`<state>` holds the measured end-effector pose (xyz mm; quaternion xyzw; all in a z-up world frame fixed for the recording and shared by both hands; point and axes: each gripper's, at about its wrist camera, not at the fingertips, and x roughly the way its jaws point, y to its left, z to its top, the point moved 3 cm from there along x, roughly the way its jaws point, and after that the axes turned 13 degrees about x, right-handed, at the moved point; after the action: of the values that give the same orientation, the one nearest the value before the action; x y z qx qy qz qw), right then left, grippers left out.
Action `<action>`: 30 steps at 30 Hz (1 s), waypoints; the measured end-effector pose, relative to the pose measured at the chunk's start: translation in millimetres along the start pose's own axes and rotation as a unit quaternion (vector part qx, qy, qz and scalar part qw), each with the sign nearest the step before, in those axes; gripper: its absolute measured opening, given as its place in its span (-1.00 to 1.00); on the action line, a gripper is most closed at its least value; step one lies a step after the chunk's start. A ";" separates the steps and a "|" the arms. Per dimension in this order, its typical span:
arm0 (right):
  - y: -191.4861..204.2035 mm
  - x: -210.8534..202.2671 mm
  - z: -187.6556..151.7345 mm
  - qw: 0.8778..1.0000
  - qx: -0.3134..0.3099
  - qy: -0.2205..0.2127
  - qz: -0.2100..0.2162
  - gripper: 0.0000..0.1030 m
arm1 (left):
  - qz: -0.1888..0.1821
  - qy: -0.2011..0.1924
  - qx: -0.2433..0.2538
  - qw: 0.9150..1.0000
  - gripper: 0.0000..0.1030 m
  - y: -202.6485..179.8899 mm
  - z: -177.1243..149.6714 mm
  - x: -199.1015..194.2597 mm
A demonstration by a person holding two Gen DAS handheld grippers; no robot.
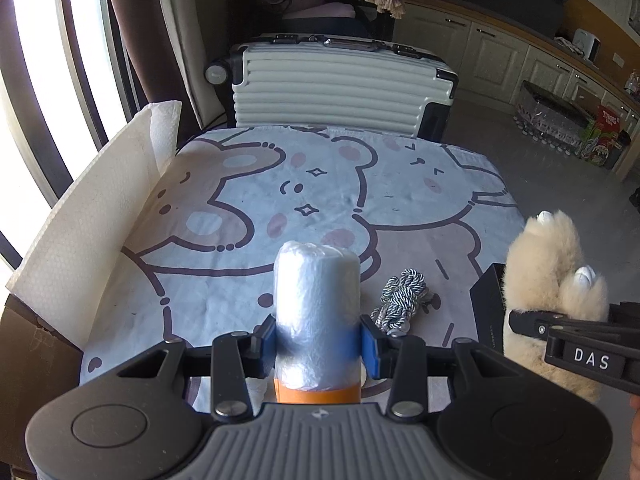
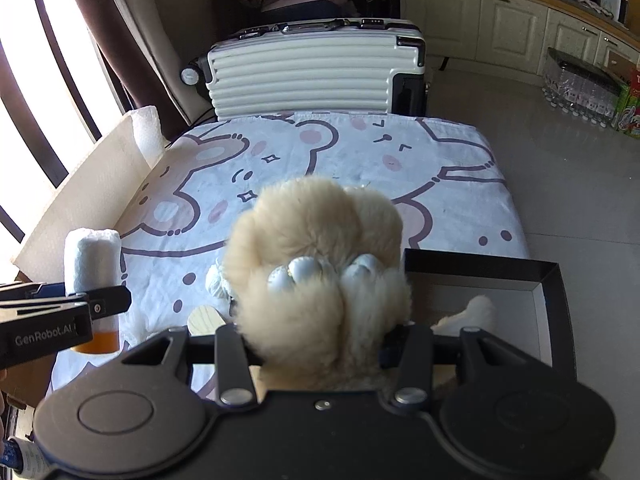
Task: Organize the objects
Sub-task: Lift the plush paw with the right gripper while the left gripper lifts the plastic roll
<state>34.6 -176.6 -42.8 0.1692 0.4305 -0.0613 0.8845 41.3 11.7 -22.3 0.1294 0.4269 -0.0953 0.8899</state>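
My left gripper is shut on a roll of clear plastic bags with an orange band, held upright above the bear-print tablecloth. The right wrist view shows that roll and the left gripper at the left edge. My right gripper is shut on a fluffy beige paw-shaped plush with white claws, lifted over the table. In the left wrist view, the plush and right gripper appear at the right. A black-and-white rope bundle lies on the cloth between the two.
An open black box with something white inside sits at the table's right front. White paper sheeting stands along the left edge beside a cardboard box. A white ribbed suitcase stands behind the table. A light wooden piece lies near the plush.
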 end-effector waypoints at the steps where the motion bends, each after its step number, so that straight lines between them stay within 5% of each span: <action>1: -0.3 -1.3 0.8 1.000 0.000 -0.003 -0.002 -0.12 | 0.005 -0.002 0.003 1.000 -0.18 -0.4 0.2 -1.1; 30: -7.0 -22.4 22.9 0.997 -0.001 -0.074 0.020 -0.12 | 0.007 -0.026 0.001 1.000 -0.17 0.2 16.0 -5.6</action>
<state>35.9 -192.0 -13.9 0.1717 0.3608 -0.0558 0.9150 49.6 7.3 -8.2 0.1312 0.4025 -0.0927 0.9012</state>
